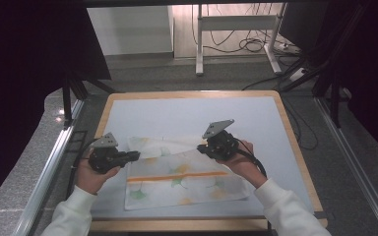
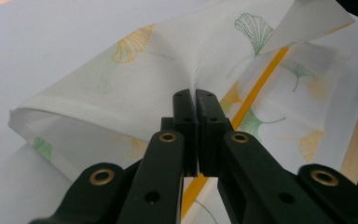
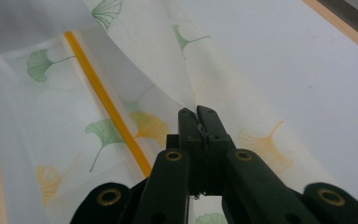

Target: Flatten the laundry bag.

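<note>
High view has the cloth (image 1: pixel 182 182) lying on the table (image 1: pixel 187 110), its far edge lifted; my left gripper (image 1: pixel 133 156) and right gripper (image 1: pixel 203 147) are each clamped on a far corner of it, so I judge the fold can come evenly towards me.

The cloth (image 1: pixel 177 182) lies on the table (image 1: pixel 187 110) near my edge; my left gripper (image 1: pixel 134 156) sits at its left, my right gripper (image 1: pixel 203 147) at its right.
</note>
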